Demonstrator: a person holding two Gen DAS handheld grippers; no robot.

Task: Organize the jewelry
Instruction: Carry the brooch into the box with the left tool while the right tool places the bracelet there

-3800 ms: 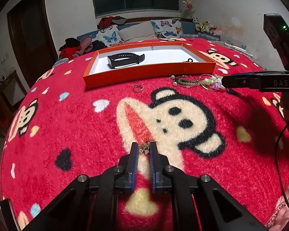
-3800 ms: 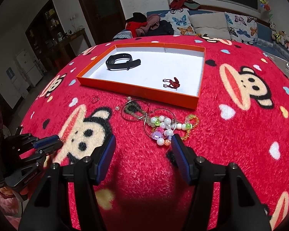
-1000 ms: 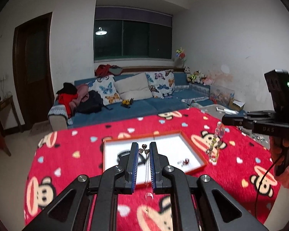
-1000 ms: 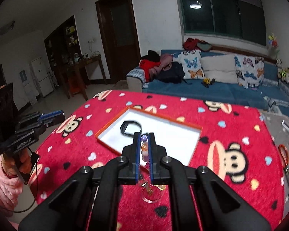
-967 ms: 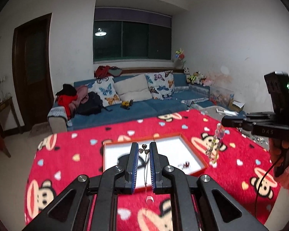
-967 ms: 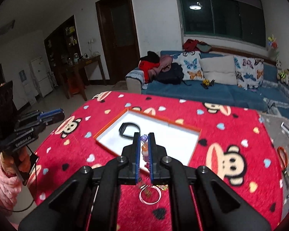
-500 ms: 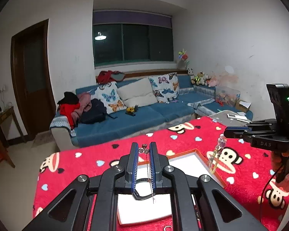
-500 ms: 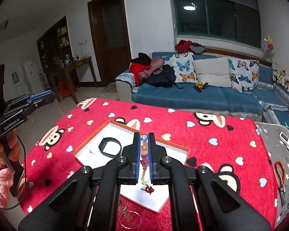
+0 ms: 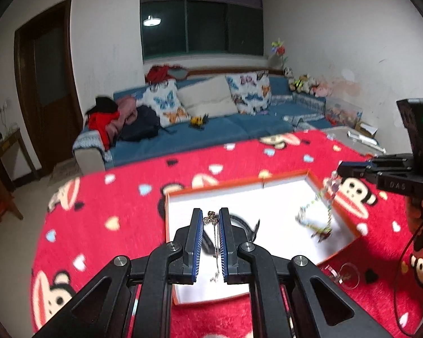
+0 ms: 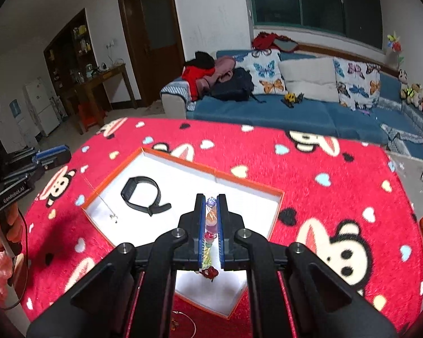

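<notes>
Left gripper (image 9: pixel 211 219): pinches thin gold pendant chain (image 9: pixel 215 242), over shallow orange-rimmed white tray (image 9: pixel 318 176).
Right gripper (image 10: pixel 210 201): clamps coloured bead bracelet (image 10: pixel 210 219), above tray.
In tray: black wristband (image 10: pixel 141 193), small red trinket (image 10: pixel 209 272).
Left: thin wire hoop (image 9: pixel 348 277) on red blanket (image 9: pixel 112 197).

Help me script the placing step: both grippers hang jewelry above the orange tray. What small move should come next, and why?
Probably lower both. The left gripper pinches a thin chain necklace and the right gripper a beaded bracelet, both dangling over the tray's white floor beside the black wristband. Lowering before opening the fingers should keep them from bouncing out.

white walls | blue sofa (image 10: pixel 296 112) | dark window (image 10: pixel 310 0) | brown door (image 10: pixel 152 36)
</notes>
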